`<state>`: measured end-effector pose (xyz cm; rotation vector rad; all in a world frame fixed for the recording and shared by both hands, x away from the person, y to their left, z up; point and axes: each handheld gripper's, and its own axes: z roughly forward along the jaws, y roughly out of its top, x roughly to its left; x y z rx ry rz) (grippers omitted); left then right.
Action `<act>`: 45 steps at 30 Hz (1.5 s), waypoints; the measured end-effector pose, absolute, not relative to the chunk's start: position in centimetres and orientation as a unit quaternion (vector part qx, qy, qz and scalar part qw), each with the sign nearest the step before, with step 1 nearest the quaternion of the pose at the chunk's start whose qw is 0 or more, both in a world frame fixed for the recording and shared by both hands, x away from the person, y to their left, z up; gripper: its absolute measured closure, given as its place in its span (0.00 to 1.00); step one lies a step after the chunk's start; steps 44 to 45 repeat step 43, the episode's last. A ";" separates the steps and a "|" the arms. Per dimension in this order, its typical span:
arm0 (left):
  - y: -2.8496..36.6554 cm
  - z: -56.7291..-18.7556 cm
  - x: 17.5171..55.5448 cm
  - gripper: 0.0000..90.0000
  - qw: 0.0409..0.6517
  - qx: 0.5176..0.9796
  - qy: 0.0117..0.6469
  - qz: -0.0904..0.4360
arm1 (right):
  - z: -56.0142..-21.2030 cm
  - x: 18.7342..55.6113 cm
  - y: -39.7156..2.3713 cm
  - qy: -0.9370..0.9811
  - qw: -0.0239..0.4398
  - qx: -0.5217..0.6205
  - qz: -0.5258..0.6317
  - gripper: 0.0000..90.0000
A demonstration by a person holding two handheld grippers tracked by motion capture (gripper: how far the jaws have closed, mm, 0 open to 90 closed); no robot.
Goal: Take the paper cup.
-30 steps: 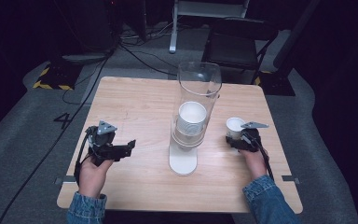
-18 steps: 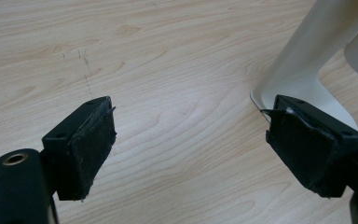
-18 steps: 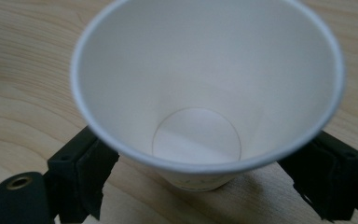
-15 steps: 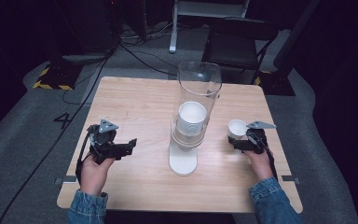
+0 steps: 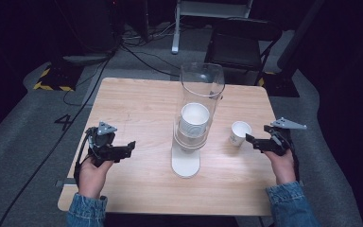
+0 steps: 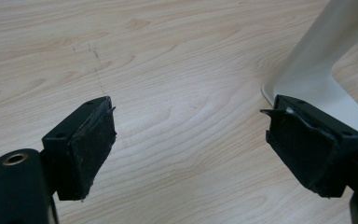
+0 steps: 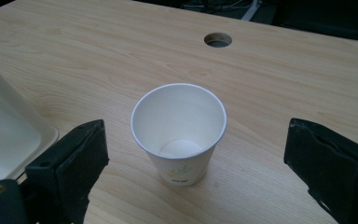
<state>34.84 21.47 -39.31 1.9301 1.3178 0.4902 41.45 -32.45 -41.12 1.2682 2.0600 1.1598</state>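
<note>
A white paper cup (image 5: 240,132) stands upright on the wooden table (image 5: 137,104), right of a cup dispenser (image 5: 199,94), a clear tube with stacked white cups on a white stand (image 5: 185,163). My right gripper (image 5: 251,142) hovers just right of the cup; its jaws have just been opening and are now spread wide. In the right gripper view the cup (image 7: 178,133) stands free ahead of the right gripper (image 7: 198,149), touching neither pad. My left gripper (image 5: 128,148) sits left of the stand, open and empty. The left gripper (image 6: 191,126) points at bare wood beside the stand's base (image 6: 317,79).
A round cable hole (image 7: 217,39) is cut in the table beyond the cup. A black chair (image 5: 238,47) stands behind the table's far edge, with cables on the grey floor around it.
My right gripper opened off the paper cup, then rose and drew back to the right, leaving the cup standing on the table. The left gripper stayed put.
</note>
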 end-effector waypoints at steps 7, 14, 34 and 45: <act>22.5 -39.1 34.3 0.17 0.365 0.765 0.490 0.203 | -39.0 39.3 -34.5 0.731 0.229 0.451 0.458 0.07; 23.3 -39.3 34.2 0.17 0.350 0.768 0.493 0.212 | -38.4 37.8 -36.9 0.732 0.212 0.446 0.469 0.09; 25.4 -40.3 34.9 0.17 0.339 0.750 0.529 0.206 | -40.3 37.7 -42.0 0.718 0.225 0.512 0.415 0.17; 25.0 -40.4 35.0 0.17 0.337 0.753 0.527 0.203 | -40.9 38.2 -41.0 0.721 0.228 0.497 0.426 0.17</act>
